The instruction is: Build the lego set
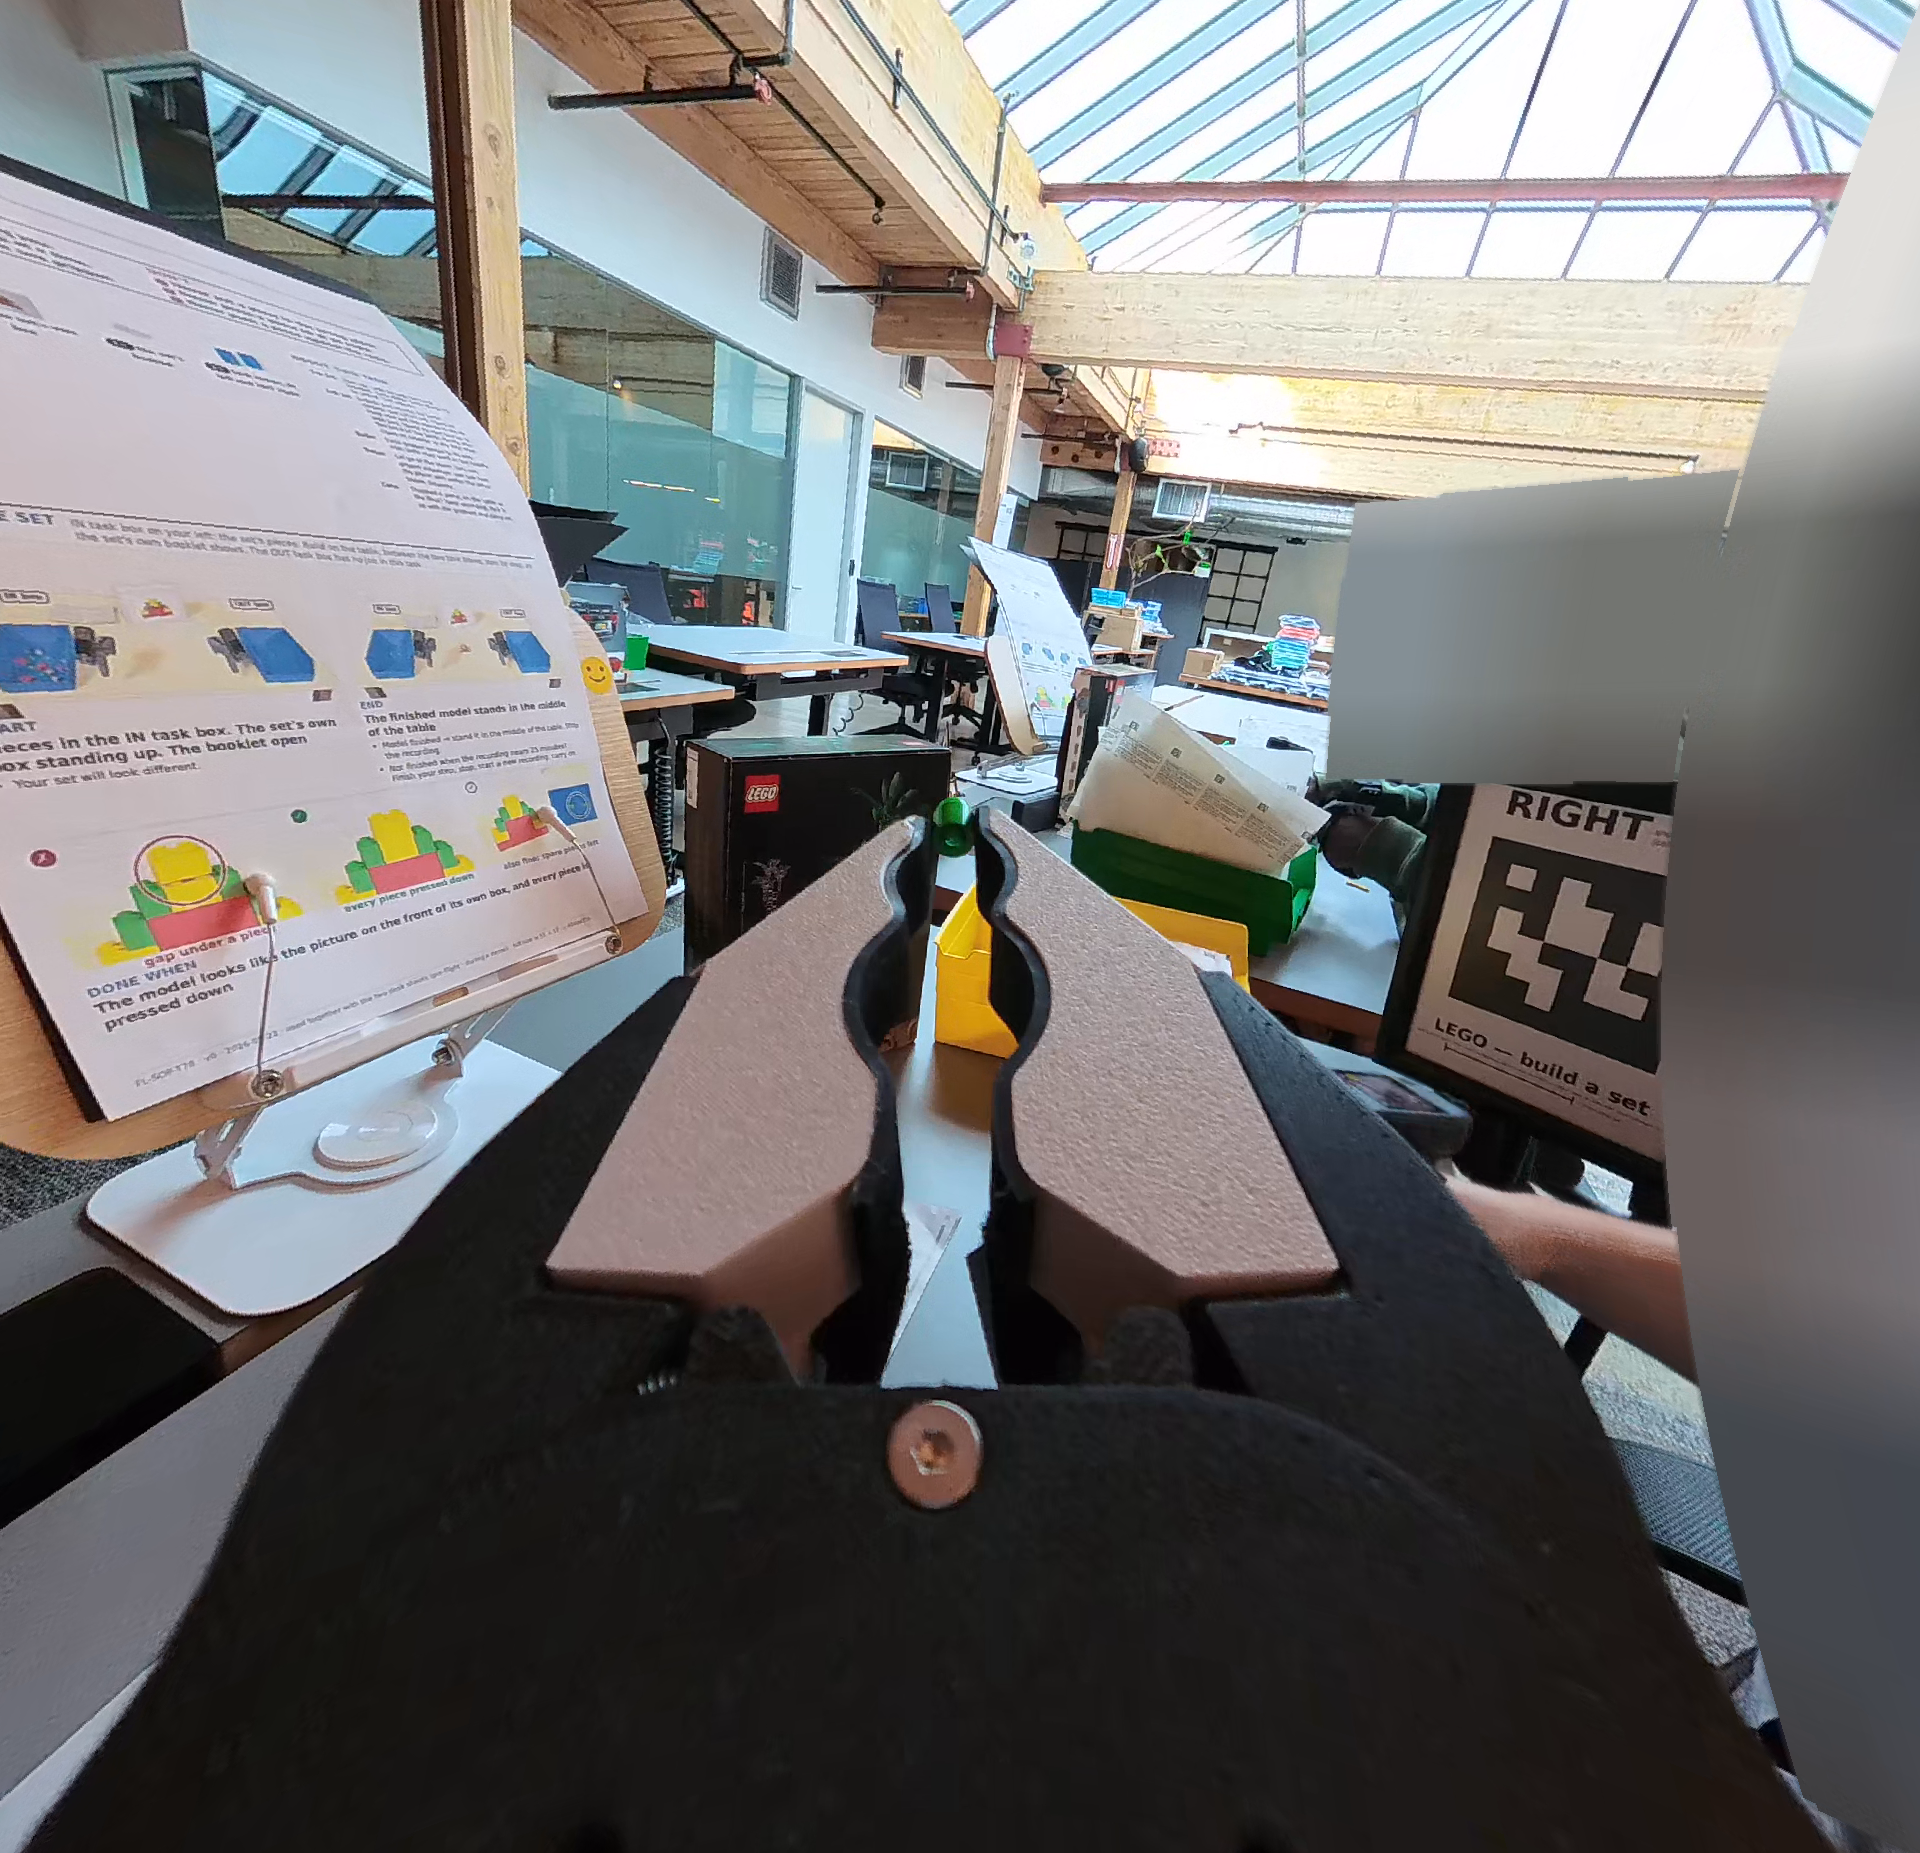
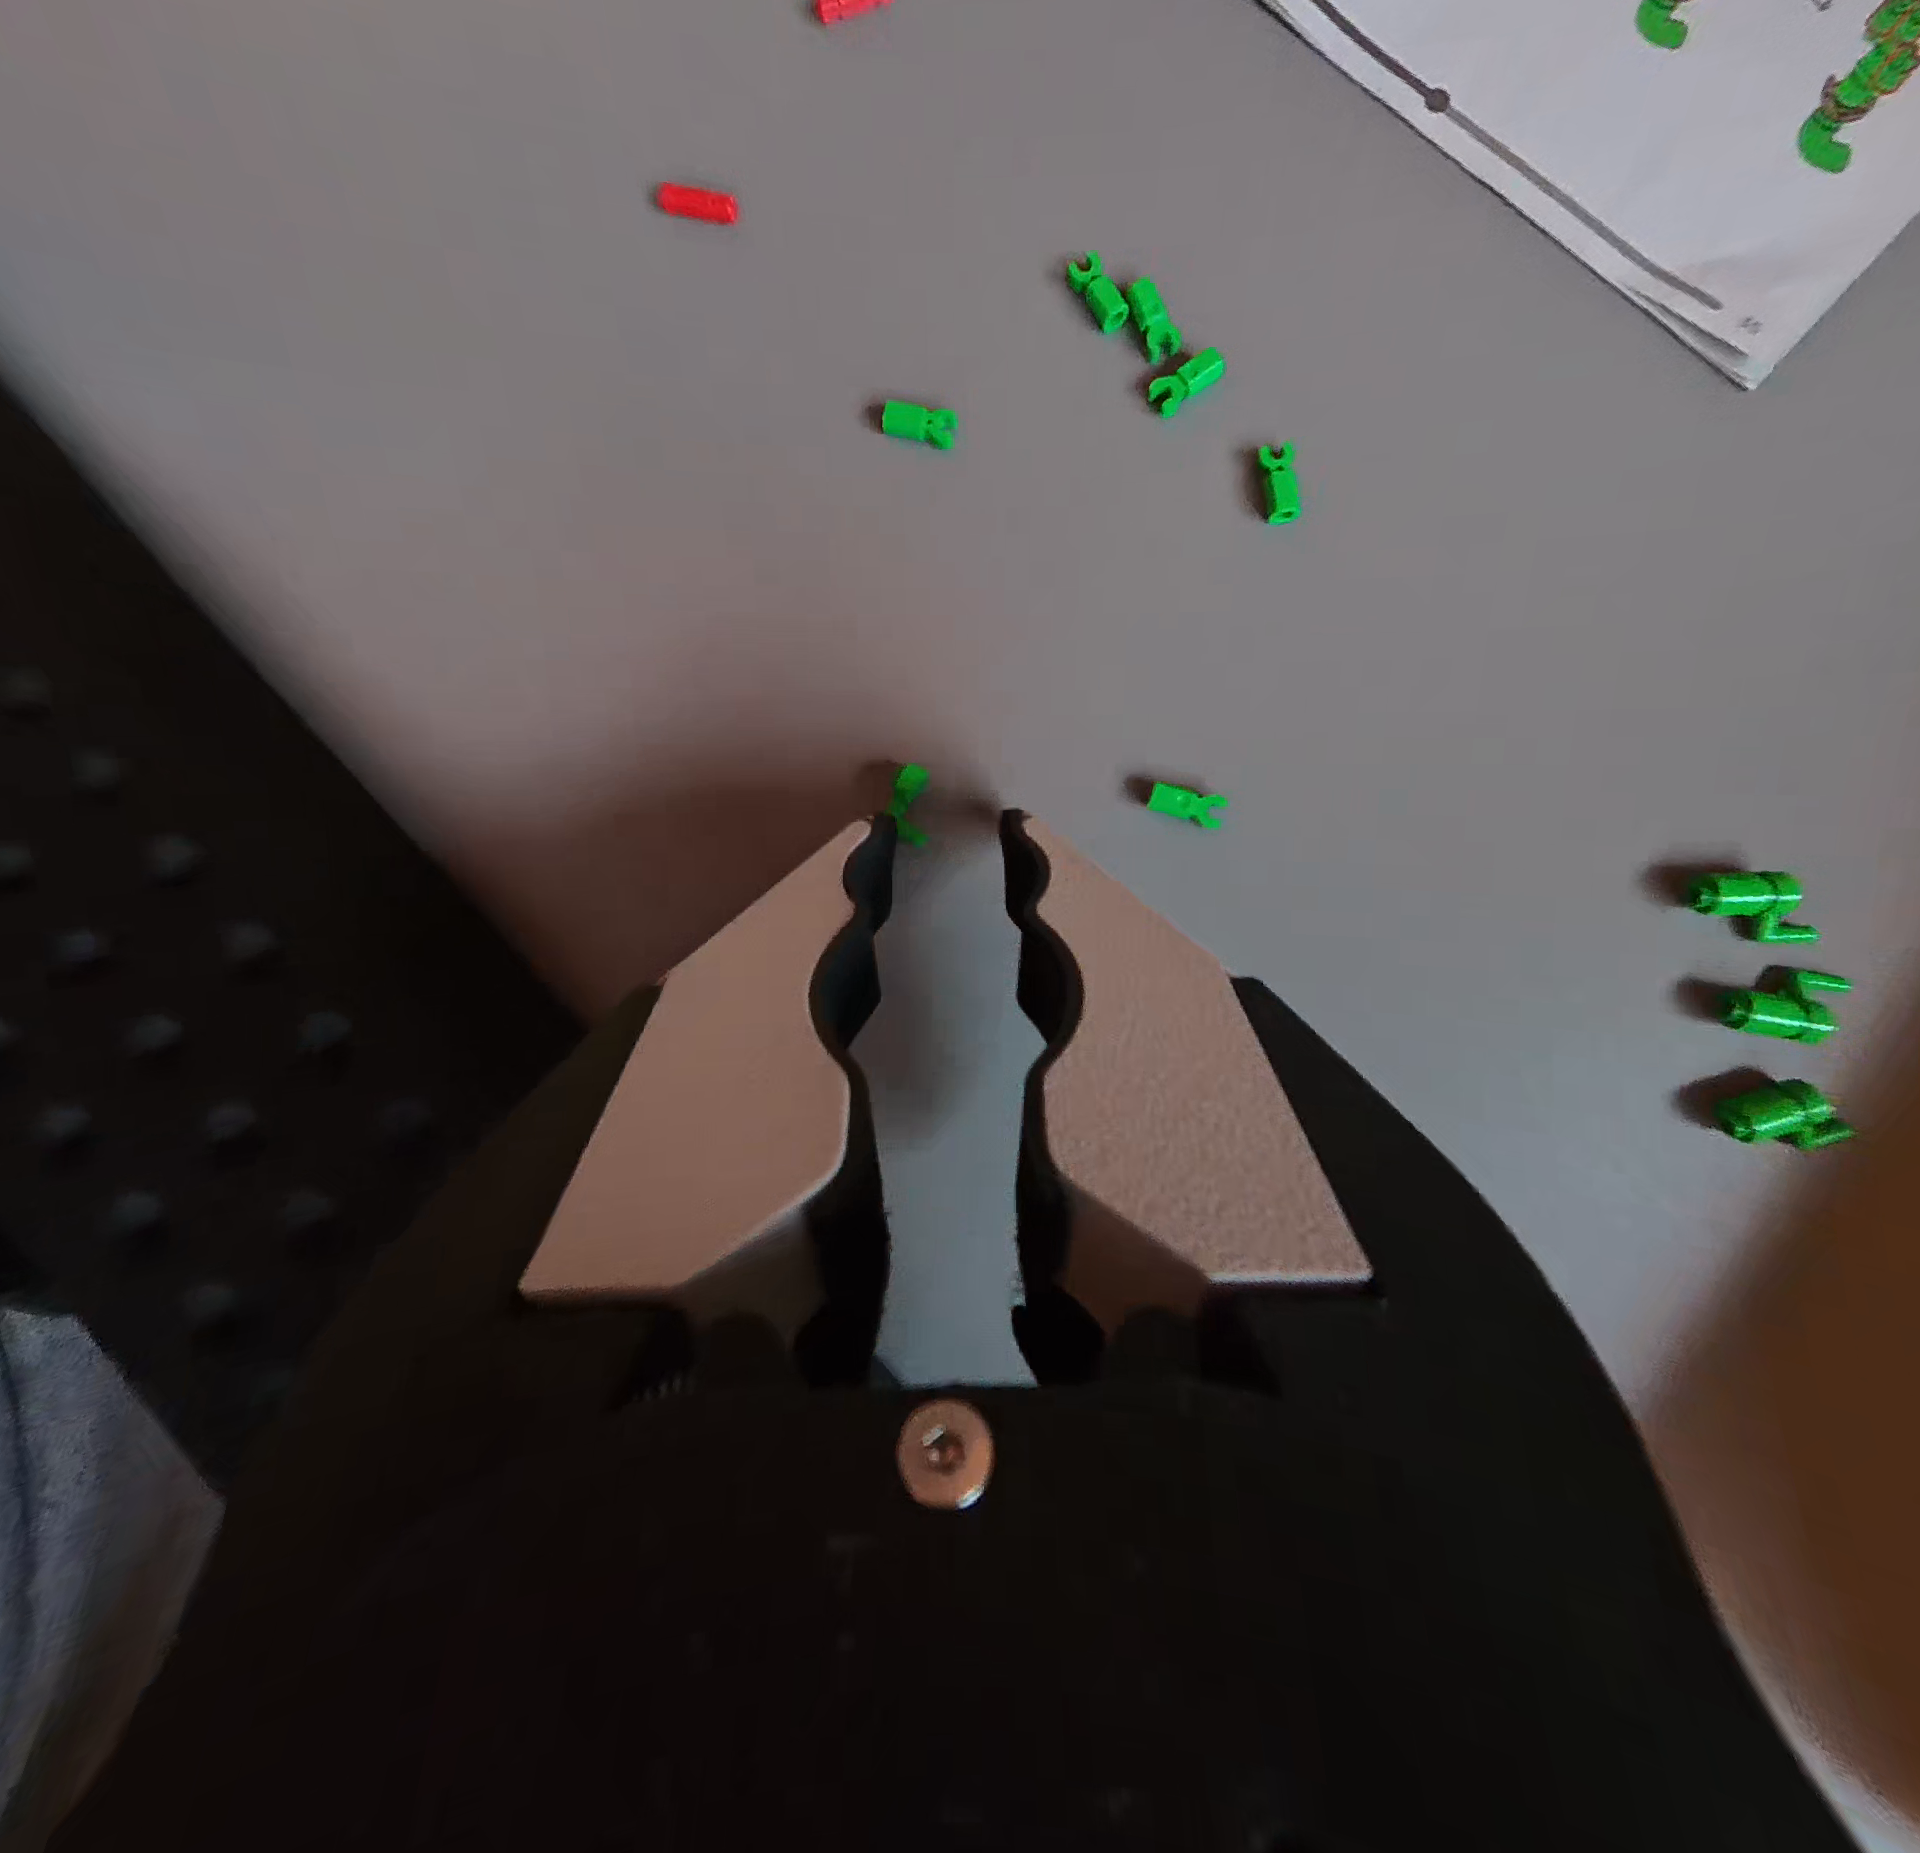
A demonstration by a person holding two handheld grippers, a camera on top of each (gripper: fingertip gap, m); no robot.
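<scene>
In the left wrist view my left gripper (image 1: 951,829) is raised above the table and shut on a small green lego piece (image 1: 952,824) pinched at its fingertips. In the right wrist view my right gripper (image 2: 945,824) points down at the grey table (image 2: 520,453) and is open. A small green clip piece (image 2: 909,801) lies at its left fingertip. Several more green clip pieces (image 2: 1153,323) lie scattered ahead, one (image 2: 1187,804) just to the right. Three joined green assemblies (image 2: 1756,904) sit in a row at the right. Two red pins (image 2: 696,203) lie farther off.
The open building booklet (image 2: 1621,120) lies at the far right corner. An instruction sheet on a stand (image 1: 260,660), a black lego box (image 1: 810,847), a yellow bin (image 1: 971,982), a green bin (image 1: 1184,878) and a marker card (image 1: 1548,951) stand behind. A person's arm (image 1: 1558,1253) shows at the right. Some 40 centimetres of space lies between my two pairs of fingers.
</scene>
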